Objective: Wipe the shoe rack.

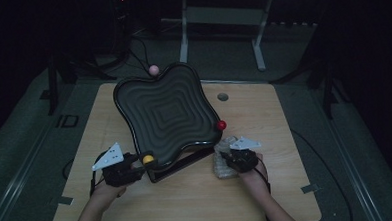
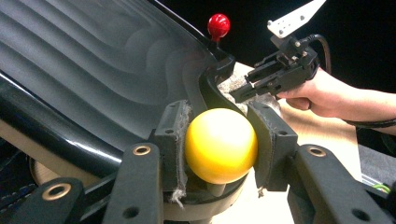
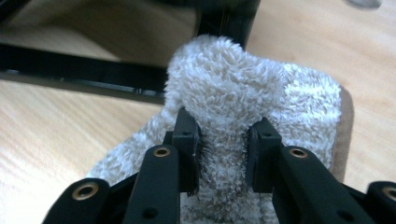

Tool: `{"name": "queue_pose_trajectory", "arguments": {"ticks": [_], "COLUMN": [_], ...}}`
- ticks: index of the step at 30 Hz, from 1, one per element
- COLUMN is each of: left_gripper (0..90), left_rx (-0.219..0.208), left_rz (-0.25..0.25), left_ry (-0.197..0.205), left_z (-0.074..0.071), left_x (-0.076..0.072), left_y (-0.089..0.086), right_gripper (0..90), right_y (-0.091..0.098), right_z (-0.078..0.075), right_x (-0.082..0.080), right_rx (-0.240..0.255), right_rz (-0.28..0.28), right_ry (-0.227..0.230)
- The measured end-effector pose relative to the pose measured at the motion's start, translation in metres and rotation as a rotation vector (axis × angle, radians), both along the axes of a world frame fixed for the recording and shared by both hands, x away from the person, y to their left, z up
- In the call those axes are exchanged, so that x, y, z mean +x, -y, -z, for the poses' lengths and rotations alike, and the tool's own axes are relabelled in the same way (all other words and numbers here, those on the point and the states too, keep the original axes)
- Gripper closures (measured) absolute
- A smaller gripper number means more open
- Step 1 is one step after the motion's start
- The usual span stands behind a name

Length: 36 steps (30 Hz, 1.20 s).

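Left gripper view: the left hand-held gripper [image 2: 219, 147] is clamped on a yellow ball [image 2: 220, 144] at the near corner of the tilted black tray [image 2: 93, 74]. The right hand-held gripper [image 3: 223, 156] pinches a fluffy cloth [image 3: 261, 93] lying on the surface [image 3: 56, 140] beside the tray.

In the lower left of the high view the left gripper [image 1: 141, 163] sits low, pointing toward the frame's middle, its forearm rising from the bottom edge; its own view shows both pads [image 2: 173, 135] pressed against a round thing. The right gripper [image 1: 226, 156], lower centre-right, points up-frame and seems tipped downward, though the dim picture leaves that unsure. Its pads [image 3: 187, 140] pinch something between them.
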<state>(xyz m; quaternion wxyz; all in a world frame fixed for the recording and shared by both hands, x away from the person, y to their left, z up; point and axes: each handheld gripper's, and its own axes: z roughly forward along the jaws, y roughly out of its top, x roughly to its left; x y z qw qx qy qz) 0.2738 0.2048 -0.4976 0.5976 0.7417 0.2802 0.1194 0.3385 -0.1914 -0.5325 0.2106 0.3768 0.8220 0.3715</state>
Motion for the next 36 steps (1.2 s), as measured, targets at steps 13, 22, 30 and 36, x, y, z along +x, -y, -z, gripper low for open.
{"name": "queue_pose_trajectory", "arguments": {"ticks": [13, 22, 30, 36], "left_gripper": [59.8, 59.8, 59.8, 59.8], "left_rx": [-0.016, -0.023, -0.022, -0.013], "left_rz": [0.014, 0.017, 0.018, 0.015], "left_ry": [-0.005, -0.006, -0.005, -0.004], "left_z": [0.001, 0.002, 0.002, 0.001], "left_x": [0.001, 0.002, 0.002, 0.001], "left_y": [-0.002, -0.003, -0.004, -0.003], "right_gripper": [62.0, 60.4, 63.9, 68.5], "right_y": [-0.007, -0.013, -0.014, -0.016], "right_z": [0.002, -0.005, 0.007, 0.004], "right_x": [0.023, 0.022, 0.023, 0.022], "right_rx": [0.029, 0.006, -0.025, -0.030], "right_rz": [0.012, 0.007, -0.004, 0.010], "right_ry": [0.015, 0.065, 0.044, 0.037]}}
